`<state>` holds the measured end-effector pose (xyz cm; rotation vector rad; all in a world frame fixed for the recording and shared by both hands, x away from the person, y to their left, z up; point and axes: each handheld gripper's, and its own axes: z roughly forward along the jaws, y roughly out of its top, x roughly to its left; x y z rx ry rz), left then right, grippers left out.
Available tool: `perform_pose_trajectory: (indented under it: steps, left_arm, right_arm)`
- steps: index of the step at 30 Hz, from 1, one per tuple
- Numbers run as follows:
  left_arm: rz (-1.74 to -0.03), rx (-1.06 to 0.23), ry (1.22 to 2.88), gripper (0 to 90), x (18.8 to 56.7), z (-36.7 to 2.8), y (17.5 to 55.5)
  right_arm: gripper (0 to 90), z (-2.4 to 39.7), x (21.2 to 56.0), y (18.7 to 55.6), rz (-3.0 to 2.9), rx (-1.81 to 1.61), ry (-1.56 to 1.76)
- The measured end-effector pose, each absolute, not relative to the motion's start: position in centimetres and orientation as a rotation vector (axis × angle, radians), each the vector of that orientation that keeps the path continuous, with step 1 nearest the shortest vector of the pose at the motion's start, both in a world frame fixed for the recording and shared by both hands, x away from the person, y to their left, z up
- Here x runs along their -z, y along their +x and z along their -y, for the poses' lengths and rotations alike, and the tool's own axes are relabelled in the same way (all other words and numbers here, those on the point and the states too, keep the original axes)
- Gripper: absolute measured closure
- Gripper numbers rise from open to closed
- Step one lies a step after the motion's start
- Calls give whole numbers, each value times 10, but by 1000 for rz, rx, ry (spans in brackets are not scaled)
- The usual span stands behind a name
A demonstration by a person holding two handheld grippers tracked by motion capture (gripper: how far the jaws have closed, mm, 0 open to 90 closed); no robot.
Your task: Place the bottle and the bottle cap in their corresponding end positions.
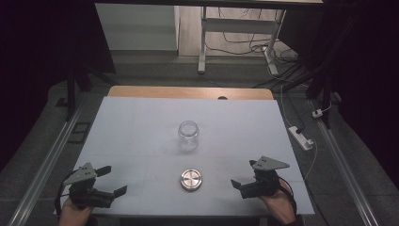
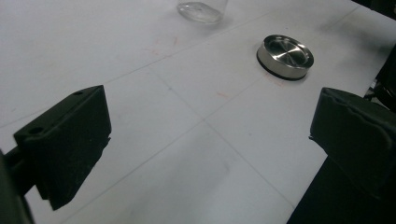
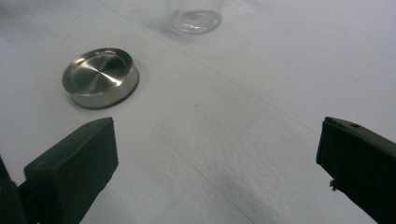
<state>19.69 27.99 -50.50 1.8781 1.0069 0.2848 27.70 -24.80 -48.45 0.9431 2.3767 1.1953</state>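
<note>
White table cover [image 1: 141, 141]: a pale sheet spread over a wooden table [image 1: 188, 92], whose bare edge shows as a strip along the far side; faint seams cross the sheet.
Left gripper [image 1: 114, 180]: at the near left corner of the sheet, held in the person's left hand [image 1: 75, 212]; its two black jaws stand wide apart with nothing between them, pointing toward the middle of the table. In the left gripper view [image 2: 210, 140] only bare sheet lies between the jaws.
Right gripper [image 1: 243, 174]: at the near right, held in the person's right hand [image 1: 280, 207]; jaws released, spread wide and empty, pointing left toward the lid. In the right gripper view [image 3: 217, 154] bare sheet lies between them.
Glass jar [image 1: 188, 135]: clear, upright, mouth open, near the centre of the sheet, well apart from both grippers; its base shows at the top of the left gripper view [image 2: 201, 10] and of the right gripper view [image 3: 194, 16].
Metal lid [image 1: 191, 180]: round, brushed silver, lying flat on the sheet nearer the person than the jar, between the two grippers and touching neither [image 2: 285, 57] [image 3: 100, 77].
</note>
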Motion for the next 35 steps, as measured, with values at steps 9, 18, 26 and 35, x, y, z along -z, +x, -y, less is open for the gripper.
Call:
perform_pose_trajectory:
  steps: [9, 18, 26, 35]
  left_arm:
    - [-1080, -310, 1849, 0, 512, -299, 181]
    - [-1139, -323, 1856, 0, 519, -309, 174]
    - [-1188, -340, 1887, 0, 523, -313, 169]
    - [-1232, -333, 1913, 1, 524, -316, 167]
  right_arm:
    - [0, 279, 487, 268, -2306, -1171, 1051]
    - [0, 303, 492, 258, -2260, -1129, 1141]
    - [0, 313, 496, 252, -2255, -1099, 1201]
    - [0, 314, 496, 249, -2248, -1059, 1228]
